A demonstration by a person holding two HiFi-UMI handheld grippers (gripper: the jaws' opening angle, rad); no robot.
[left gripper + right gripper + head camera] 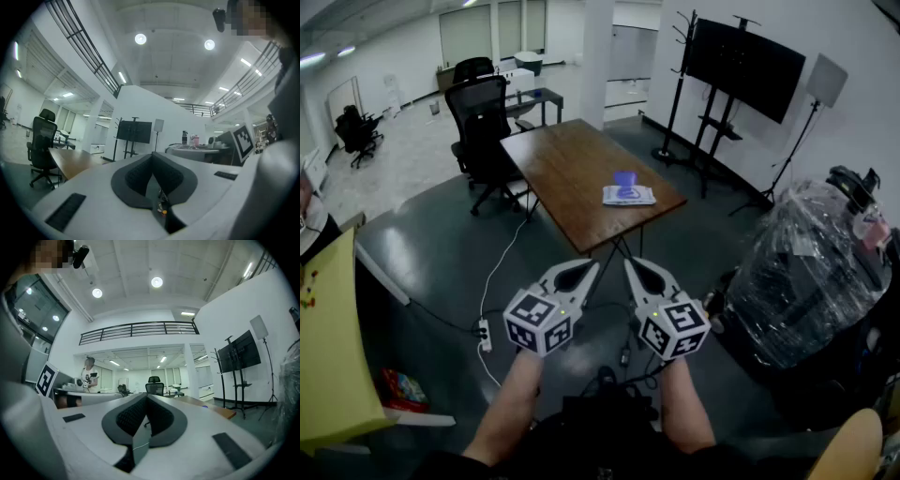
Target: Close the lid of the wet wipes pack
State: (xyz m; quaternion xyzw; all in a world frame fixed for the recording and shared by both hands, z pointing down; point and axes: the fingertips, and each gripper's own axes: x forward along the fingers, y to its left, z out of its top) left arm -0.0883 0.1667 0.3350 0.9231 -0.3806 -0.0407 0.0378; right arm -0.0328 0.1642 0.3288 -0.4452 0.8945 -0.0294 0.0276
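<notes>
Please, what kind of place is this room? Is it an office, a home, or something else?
Most likely an open office or lab space. A wooden table stands with a black office chair beside it, a large dark screen is mounted on a stand, and the grey floor is wide and bare.

Left gripper [584, 269] held out before body, pointing level and forward; jaws together, nothing between them. Right gripper [632, 265] just beside it, same level pose; jaws together, empty. Tips angle toward each other, near but apart. Left forearm [511, 412] and right forearm [684, 412] bare, side by side.
</notes>
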